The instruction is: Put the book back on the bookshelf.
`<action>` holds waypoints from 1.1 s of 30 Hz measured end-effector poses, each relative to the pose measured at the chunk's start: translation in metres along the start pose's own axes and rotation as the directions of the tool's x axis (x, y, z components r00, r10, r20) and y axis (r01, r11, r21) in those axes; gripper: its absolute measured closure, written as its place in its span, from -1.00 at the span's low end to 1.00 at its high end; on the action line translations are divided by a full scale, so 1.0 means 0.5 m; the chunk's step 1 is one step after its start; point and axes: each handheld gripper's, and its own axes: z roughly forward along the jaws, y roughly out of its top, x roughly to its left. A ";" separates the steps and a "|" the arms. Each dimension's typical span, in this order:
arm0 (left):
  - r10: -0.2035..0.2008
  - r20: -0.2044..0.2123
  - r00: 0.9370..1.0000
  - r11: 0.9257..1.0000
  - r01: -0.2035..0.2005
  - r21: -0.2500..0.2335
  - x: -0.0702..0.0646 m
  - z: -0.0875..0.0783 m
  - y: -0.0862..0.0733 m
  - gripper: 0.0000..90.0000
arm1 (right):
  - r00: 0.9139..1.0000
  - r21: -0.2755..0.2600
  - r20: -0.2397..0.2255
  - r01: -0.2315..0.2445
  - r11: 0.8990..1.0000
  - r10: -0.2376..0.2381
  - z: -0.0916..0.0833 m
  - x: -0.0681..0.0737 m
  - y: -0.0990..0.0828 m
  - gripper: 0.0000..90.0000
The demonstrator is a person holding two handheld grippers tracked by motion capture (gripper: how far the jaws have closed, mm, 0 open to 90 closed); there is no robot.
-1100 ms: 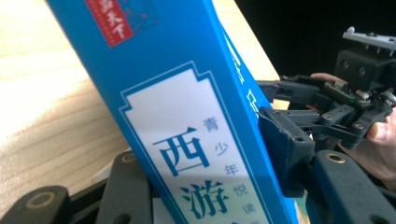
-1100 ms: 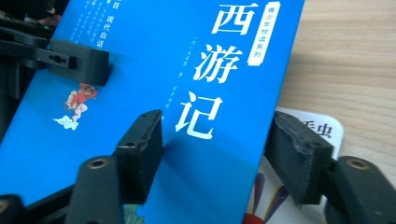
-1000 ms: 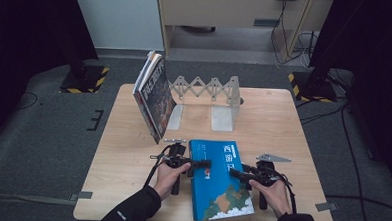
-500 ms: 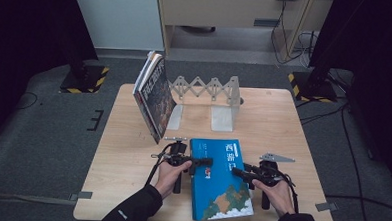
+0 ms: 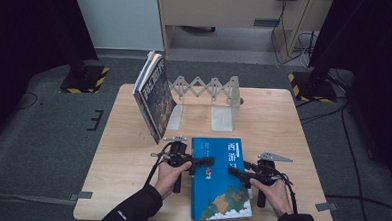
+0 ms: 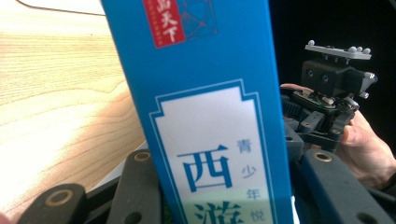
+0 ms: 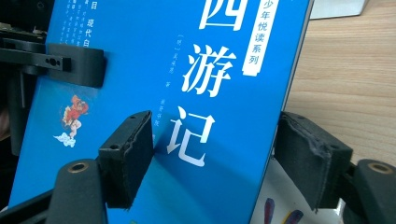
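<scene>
A blue book [image 5: 221, 181] with white Chinese title lies flat near the table's front edge. My left gripper [image 5: 204, 163] comes in from the book's left. In the left gripper view the spine [image 6: 205, 116] stands between its jaws [image 6: 219, 186], which have just been closing and press on it from both sides. My right gripper [image 5: 236, 171] reaches over the book's right edge. In the right gripper view its jaws [image 7: 215, 158] straddle the cover [image 7: 163, 70] with gaps at the pads [image 7: 128, 154]; they have just been opening.
A few books [image 5: 154, 96] lean against the left end of a grey folding book rack [image 5: 207, 93] at the back of the wooden table [image 5: 293, 125]. Dark floor, cables and stand feet surround the table.
Hardly anything differs: both grippers stay at the book's two long edges, and the book lies where it lay.
</scene>
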 end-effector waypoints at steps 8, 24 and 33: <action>-0.020 0.006 1.000 1.000 0.020 -0.012 0.001 0.011 -0.003 0.17 | 1.000 0.001 0.018 0.003 1.000 -0.003 -0.007 0.006 0.004 -0.20; -0.034 0.016 0.999 0.999 0.034 -0.027 -0.013 -0.007 0.012 0.33 | 0.999 -0.034 -0.034 0.038 0.999 -0.039 -0.005 0.015 0.010 -0.21; 0.042 0.005 0.999 0.998 -0.042 -0.037 -0.044 -0.034 0.043 0.35 | 0.999 -0.079 -0.032 0.029 0.996 -0.032 -0.021 0.009 0.018 -0.35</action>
